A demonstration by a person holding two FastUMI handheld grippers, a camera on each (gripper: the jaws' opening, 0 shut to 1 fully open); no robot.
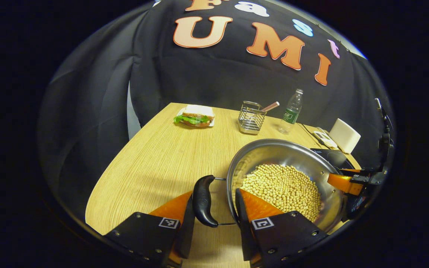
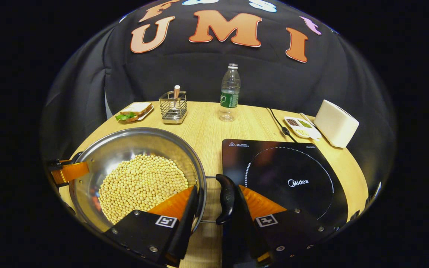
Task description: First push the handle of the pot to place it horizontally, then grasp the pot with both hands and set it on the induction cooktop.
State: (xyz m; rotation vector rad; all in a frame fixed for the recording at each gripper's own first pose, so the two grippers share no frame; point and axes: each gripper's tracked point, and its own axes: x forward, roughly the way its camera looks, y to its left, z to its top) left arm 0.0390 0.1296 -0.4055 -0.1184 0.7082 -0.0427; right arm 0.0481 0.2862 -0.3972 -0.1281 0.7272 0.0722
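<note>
A steel pot (image 1: pixel 274 152) (image 2: pixel 132 139) holding soybeans (image 1: pixel 285 186) (image 2: pixel 142 182) stands left of the black induction cooktop (image 2: pixel 289 178) (image 1: pixel 333 156). My left gripper (image 1: pixel 213 206) clamps the pot's left side, one finger outside the black handle (image 1: pixel 203 201) and the other inside the pot wall. On the opposite side my right gripper (image 2: pixel 216 206) holds the same way, spanning the right handle (image 2: pixel 226 199) and the rim. Each gripper also shows at the far rim in the other view: the right gripper (image 1: pixel 348 183), the left gripper (image 2: pixel 69 172). Both handles lie level.
At the back of the wooden table (image 2: pixel 207 126) are a sandwich (image 2: pixel 134 111) on a plate, a wire holder (image 2: pixel 172 108), a water bottle (image 2: pixel 229 93), a small dish of grains (image 2: pixel 302 127) and a white box (image 2: pixel 335 123). A cable (image 2: pixel 277 123) runs to the cooktop.
</note>
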